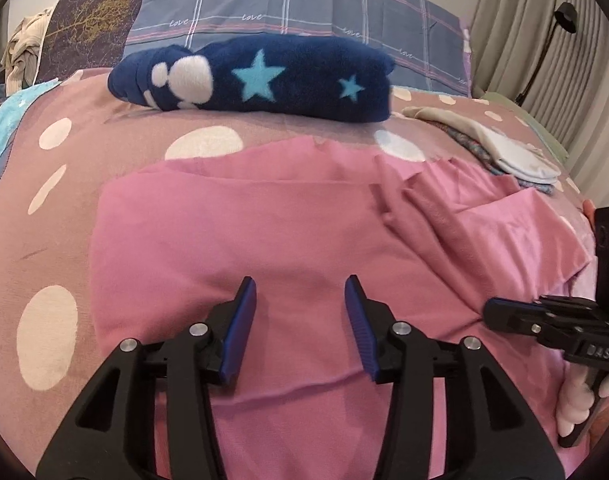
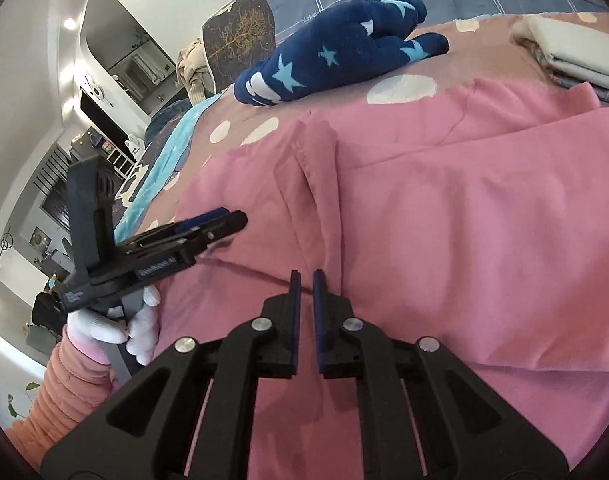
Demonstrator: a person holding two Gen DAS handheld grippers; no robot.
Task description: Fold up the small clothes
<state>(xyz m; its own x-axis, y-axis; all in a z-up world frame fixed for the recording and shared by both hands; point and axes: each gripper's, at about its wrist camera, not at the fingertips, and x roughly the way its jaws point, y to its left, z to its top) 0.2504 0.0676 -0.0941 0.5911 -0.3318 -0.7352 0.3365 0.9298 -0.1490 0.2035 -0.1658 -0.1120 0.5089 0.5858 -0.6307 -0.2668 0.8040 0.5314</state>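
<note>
A pink garment [image 1: 264, 240] lies spread on the dotted bedspread, partly folded with creases on its right side; it also fills the right wrist view [image 2: 444, 220]. My left gripper [image 1: 300, 288] is open and empty, just above the garment's near part. It shows in the right wrist view [image 2: 224, 218] at the garment's left edge. My right gripper [image 2: 306, 276] has its jaws nearly closed with a thin gap, holding nothing visible, over a fold line. It shows at the right edge of the left wrist view [image 1: 492, 314].
A folded navy fleece with stars [image 1: 256, 76] lies beyond the garment. A stack of folded light clothes [image 1: 516, 156] sits at the right. The mauve bedspread with white dots [image 1: 52, 320] surrounds them. Plaid pillows [image 1: 288, 0] are at the back, curtains [image 1: 544, 60] to the right.
</note>
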